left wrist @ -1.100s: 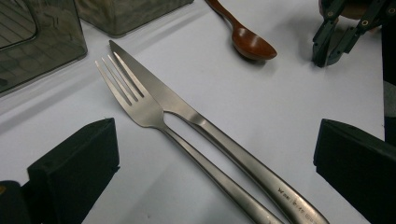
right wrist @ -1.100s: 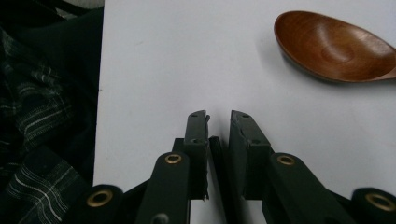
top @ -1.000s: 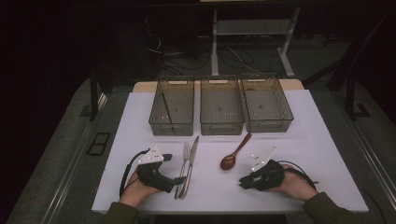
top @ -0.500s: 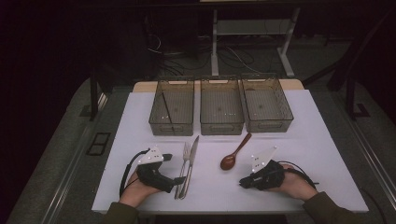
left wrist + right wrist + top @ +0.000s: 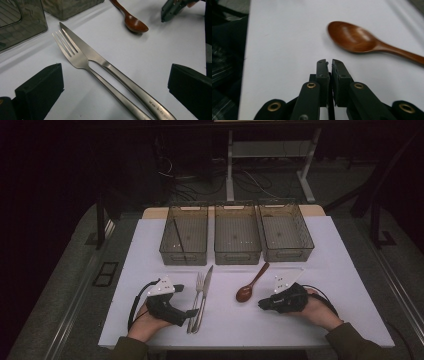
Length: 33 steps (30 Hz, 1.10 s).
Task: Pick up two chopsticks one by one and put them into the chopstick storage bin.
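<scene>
A big white table holds everything. At its far side three see-through grey bins stand in a row, side by side: the left bin, the middle bin and the right bin. Each one looks bare inside. Nearer to the person lie the things to eat with. A silver knife and a silver fork lie close together in front of the left bin, and their handles touch at the near end. The knife points at the bins, and the fork lies on its left in the high view. A brown wooden spoon lies flat on the table in front of the middle bin, well apart from the knife and fork, with its bowl toward the person. The left gripper rests on the table just beside the fork's handle. Its two black jaws are spread wide, and in the left gripper view the knife and fork lie between them, but the jaws do not touch either one. The right gripper rests on the table near the spoon's bowl. Its jaws have just been closing and are now pressed together with nothing between them. The spoon is just in front of them, not touched.
</scene>
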{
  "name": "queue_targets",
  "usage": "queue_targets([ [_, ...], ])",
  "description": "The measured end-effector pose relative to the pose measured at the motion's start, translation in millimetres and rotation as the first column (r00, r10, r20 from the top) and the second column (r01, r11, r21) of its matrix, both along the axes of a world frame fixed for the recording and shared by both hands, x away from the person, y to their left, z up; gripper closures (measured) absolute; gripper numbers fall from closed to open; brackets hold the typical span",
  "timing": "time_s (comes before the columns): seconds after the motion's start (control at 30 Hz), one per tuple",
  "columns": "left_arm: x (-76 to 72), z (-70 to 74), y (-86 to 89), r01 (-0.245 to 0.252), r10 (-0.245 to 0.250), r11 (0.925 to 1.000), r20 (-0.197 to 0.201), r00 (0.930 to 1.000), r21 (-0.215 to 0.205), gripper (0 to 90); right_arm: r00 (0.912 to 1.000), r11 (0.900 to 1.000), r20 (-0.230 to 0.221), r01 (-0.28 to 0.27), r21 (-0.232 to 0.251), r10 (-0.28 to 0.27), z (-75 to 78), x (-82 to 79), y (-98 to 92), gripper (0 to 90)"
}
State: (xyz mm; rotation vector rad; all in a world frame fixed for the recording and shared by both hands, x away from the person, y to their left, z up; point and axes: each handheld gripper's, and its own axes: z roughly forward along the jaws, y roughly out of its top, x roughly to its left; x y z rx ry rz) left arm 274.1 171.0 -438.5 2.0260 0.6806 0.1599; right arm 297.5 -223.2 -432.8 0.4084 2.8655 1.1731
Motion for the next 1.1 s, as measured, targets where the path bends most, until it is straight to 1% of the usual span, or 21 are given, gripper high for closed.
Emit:
queue_targets([
  [0.03, 0.0, 0.0, 0.1, 0.000, 0.000, 1.0000, 0.000, 1.0000, 0.000, 0.0, 0.9999, 1.000, 0.007, 0.014, -0.003, -0.014, 0.9, 2.8, -1.1, 83.3],
  [0.1, 0.2, 0.0, 0.3, 0.000, 0.000, 1.0000, 0.000, 1.0000, 0.001, 0.0, 0.9989, 0.999, -0.003, 0.046, 0.004, -0.046, 2.3, 6.3, -2.0, 83.4],
  [0.17, 0.2, 0.0, 0.1, 0.000, 0.000, 1.0000, 0.000, 1.0000, 0.000, 0.0, 0.9973, 0.997, 0.001, 0.073, 0.008, -0.073, 2.8, 13.0, -4.3, 83.4],
  [0.2, 0.2, 0.0, 0.1, 0.001, -0.001, 1.0000, 0.001, 1.0000, 0.001, 0.0, 0.9958, 0.996, 0.006, 0.091, 0.002, -0.091, 3.1, 17.1, -5.4, 83.4],
  [0.23, 0.1, -0.1, -0.1, 0.000, 0.000, 1.0000, 0.000, 1.0000, 0.001, 0.0, 0.9937, 0.994, -0.001, 0.112, 0.005, -0.112, 3.4, 19.0, -5.9, 83.4],
  [0.27, 0.1, -0.1, -0.2, 0.000, 0.000, 1.0000, 0.000, 1.0000, 0.001, 0.0, 0.9909, 0.991, 0.003, 0.135, 0.007, -0.135, 3.2, 23.7, -7.3, 83.4],
  [0.3, 0.1, -0.1, -0.3, 0.000, 0.000, 1.0000, 0.000, 1.0000, 0.001, 0.0, 0.9871, 0.987, -0.005, 0.160, 0.010, -0.160, 3.1, 26.5, -7.9, 83.4],
  [0.4, 0.2, -0.1, -0.5, 0.001, -0.001, 1.0000, -0.001, 1.0000, 0.001, 0.0, 0.9791, 0.979, 0.001, 0.203, 0.007, -0.203, 0.9, 36.6, -10.8, 83.4],
  [0.43, 0.2, -0.1, -0.5, 0.001, -0.001, 1.0000, -0.001, 1.0000, 0.002, 0.0, 0.9747, 0.975, 0.002, 0.224, 0.011, -0.224, -0.8, 41.6, -12.0, 83.4],
  [0.47, 0.2, 0.0, -0.4, 0.001, -0.001, 1.0000, 0.000, 1.0000, 0.002, 0.0, 0.9720, 0.972, 0.005, 0.235, 0.010, -0.235, -2.1, 44.5, -12.8, 83.4],
  [0.53, 0.2, -0.1, -0.3, 0.001, -0.001, 1.0000, 0.000, 1.0000, 0.002, 0.0, 0.9627, 0.963, 0.011, 0.271, -0.007, -0.270, -5.9, 52.1, -13.5, 83.4],
  [0.6, 0.3, 0.0, 0.0, 0.001, -0.001, 1.0000, 0.000, 1.0000, 0.001, 0.0, 0.9561, 0.956, 0.015, 0.293, -0.014, -0.293, -8.9, 57.7, -14.1, 83.4],
  [0.67, 0.2, 0.2, 0.3, 0.002, -0.002, 1.0000, 0.001, 1.0000, 0.002, 0.0, 0.9523, 0.952, 0.015, 0.305, -0.019, -0.305, -11.5, 61.3, -14.5, 83.3],
  [0.7, 0.1, 0.2, 0.4, 0.002, -0.002, 1.0000, 0.001, 1.0000, 0.001, 0.0, 0.9506, 0.950, 0.013, 0.310, -0.020, -0.310, -12.8, 62.1, -14.5, 83.3],
  [0.77, 0.2, 0.1, 0.6, 0.003, -0.003, 1.0000, 0.001, 1.0000, 0.002, 0.0, 0.9501, 0.950, 0.013, 0.312, -0.029, -0.312, -14.7, 62.7, -14.7, 83.1],
  [0.9, -0.2, 0.6, 0.6, 0.003, -0.003, 1.0000, 0.004, 1.0000, 0.002, 0.0, 0.9454, 0.945, 0.005, 0.326, -0.011, -0.326, -12.6, 61.4, -17.4, 76.3],
  [1.0, -0.5, 0.7, 1.1, 0.001, -0.001, 1.0000, 0.002, 1.0000, 0.000, 0.0, 0.9406, 0.941, -0.005, 0.340, 0.004, -0.340, -6.4, 56.4, -24.7, 72.0],
  [1.07, -0.3, 0.6, 1.3, 0.001, -0.001, 1.0000, 0.002, 1.0000, -0.001, 0.0, 0.9377, 0.938, -0.007, 0.347, 0.007, -0.347, -3.1, 50.5, -31.2, 71.2],
  [1.1, -0.2, 0.7, 1.4, -0.001, 0.001, 1.0000, 0.002, 1.0000, -0.002, 0.0, 0.9382, 0.938, -0.008, 0.346, 0.004, -0.346, -2.3, 48.0, -34.0, 71.1],
])
